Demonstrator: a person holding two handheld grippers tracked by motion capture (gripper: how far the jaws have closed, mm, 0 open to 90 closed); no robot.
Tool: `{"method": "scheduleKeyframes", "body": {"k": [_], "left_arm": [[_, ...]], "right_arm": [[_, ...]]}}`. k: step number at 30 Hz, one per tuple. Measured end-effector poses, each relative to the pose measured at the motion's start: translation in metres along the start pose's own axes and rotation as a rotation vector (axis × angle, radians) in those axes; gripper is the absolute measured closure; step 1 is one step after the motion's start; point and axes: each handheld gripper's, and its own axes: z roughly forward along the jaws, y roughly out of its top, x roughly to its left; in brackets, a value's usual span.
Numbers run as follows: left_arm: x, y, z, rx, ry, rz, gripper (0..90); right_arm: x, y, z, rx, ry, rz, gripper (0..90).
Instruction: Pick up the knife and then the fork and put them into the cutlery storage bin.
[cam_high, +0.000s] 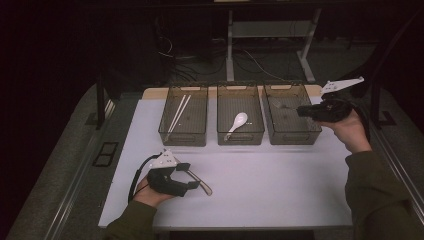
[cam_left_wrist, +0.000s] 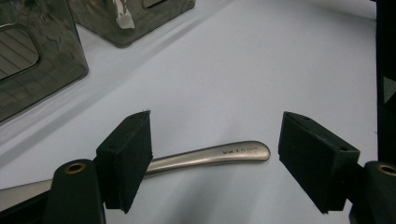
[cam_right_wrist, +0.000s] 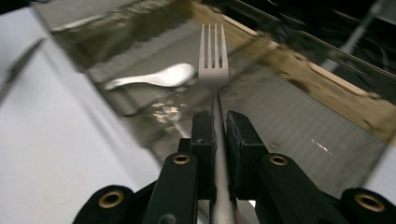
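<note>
My left gripper (cam_high: 189, 176) rests low on the white table (cam_high: 260, 190) near the front left. Its jaws stand open on either side of the handle of a metal utensil (cam_left_wrist: 224, 153) that lies flat on the table, and the pads (cam_left_wrist: 128, 154) do not touch it. The utensil's other end is hidden under the gripper. At the back right my right gripper (cam_right_wrist: 220, 123) is shut on the stem of a metal fork (cam_right_wrist: 213, 60). The fork's tines point forward over the right-hand bin (cam_high: 295, 141).
Three dark see-through bins stand in a row at the table's back. The left bin (cam_high: 182, 142) holds chopsticks (cam_high: 177, 112), and the middle bin (cam_high: 240, 142) holds a white spoon (cam_high: 237, 122). Desk legs and cables lie on the floor beyond.
</note>
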Motion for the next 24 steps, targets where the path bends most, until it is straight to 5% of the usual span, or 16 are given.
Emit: {"method": "scheduleKeyframes", "body": {"k": [12, 20, 24], "left_arm": [[-0.001, 0.000, 0.001, 0.002, -0.012, 0.002, 25.1], [-0.001, 0.000, 0.001, 0.006, -0.019, 0.007, 25.1], [-0.001, 0.000, 0.001, 0.005, -0.020, 0.005, 25.1]], "right_arm": [[-0.035, -0.013, 0.052, 0.164, -0.138, 0.128, 81.4], [-0.036, -0.019, 0.085, 0.261, -0.137, 0.154, 80.8], [-0.036, -0.021, 0.085, 0.243, -0.128, 0.164, 71.8]]}}
